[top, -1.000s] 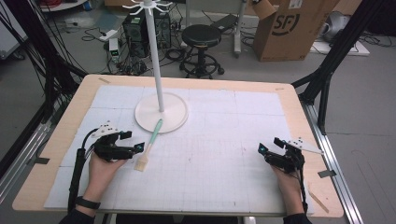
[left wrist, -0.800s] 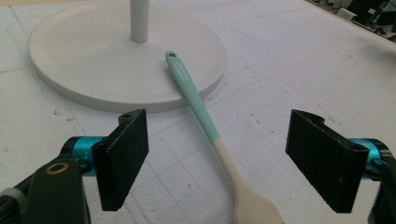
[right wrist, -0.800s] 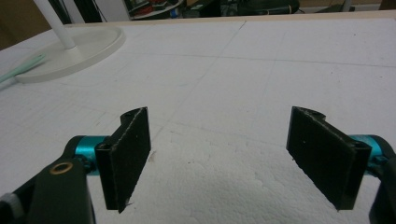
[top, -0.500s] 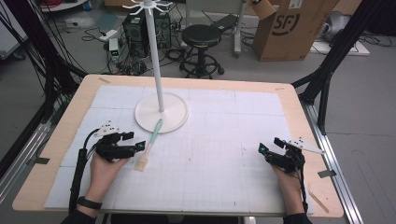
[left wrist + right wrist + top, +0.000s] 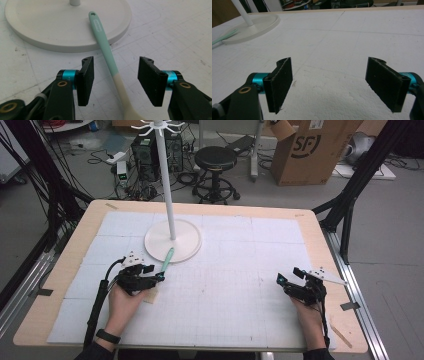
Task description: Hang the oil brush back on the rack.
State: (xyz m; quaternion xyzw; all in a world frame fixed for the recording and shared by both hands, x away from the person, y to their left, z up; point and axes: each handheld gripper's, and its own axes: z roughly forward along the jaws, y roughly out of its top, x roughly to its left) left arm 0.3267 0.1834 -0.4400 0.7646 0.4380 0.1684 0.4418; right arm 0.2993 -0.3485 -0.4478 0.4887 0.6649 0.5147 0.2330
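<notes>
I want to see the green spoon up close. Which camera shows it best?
The left gripper view: the spoon lies large between the open jaws, its green handle tip resting on the white stand base. The high view shows it small; the right gripper view catches just a green sliver at the left edge.

Mint/cream spatula [image 5: 107,52], handle tip on stand base [image 5: 37,27].

Black stool [image 5: 215,159], cardboard box [image 5: 310,147], grey floor [image 5: 385,220].

Spatula [image 5: 107,50] on stand base [image 5: 50,30] (handle end)
</notes>
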